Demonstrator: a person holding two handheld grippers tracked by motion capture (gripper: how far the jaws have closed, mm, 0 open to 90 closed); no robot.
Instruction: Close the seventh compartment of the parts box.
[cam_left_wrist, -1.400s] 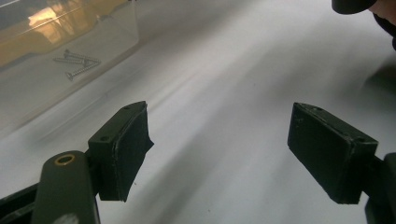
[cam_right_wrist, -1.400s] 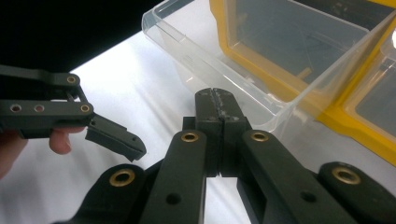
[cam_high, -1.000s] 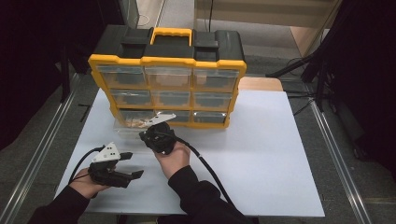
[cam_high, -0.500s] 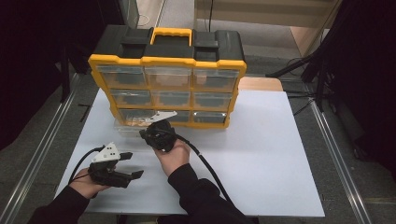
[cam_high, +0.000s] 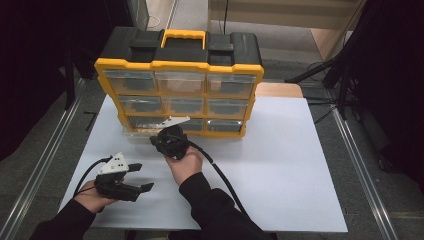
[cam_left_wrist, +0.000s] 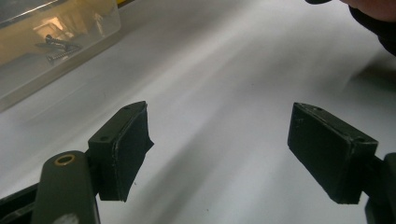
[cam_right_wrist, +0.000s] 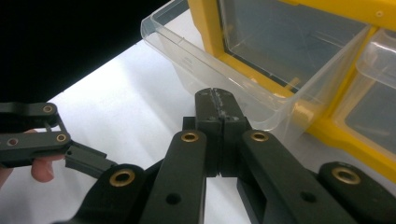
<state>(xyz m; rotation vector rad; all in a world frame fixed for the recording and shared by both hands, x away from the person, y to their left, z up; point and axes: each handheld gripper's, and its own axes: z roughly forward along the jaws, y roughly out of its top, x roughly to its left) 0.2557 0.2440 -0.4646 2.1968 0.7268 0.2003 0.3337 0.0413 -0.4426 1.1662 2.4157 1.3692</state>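
Observation:
A yellow and black organizer (cam_high: 180, 65) with clear drawers stands at the back of the white table (cam_high: 280, 165). Its bottom-left drawer (cam_high: 136, 131) is pulled out and holds a few screws (cam_left_wrist: 58, 45). My right gripper (cam_high: 157, 141) is shut with nothing between its jaws. In the right gripper view its tips (cam_right_wrist: 215, 95) sit just in front of that clear drawer's (cam_right_wrist: 219, 60) front wall; whether they touch it I cannot tell. My left gripper (cam_high: 142, 176) rests low over the table at the front left, open and empty, with its pads (cam_left_wrist: 126, 149) wide apart.
The organizer's other drawers (cam_high: 227, 107) are pushed in. A metal rail (cam_high: 45, 165) runs along the table's left side and another (cam_high: 362, 175) along the right. Bare white tabletop stretches to the right of my hands.

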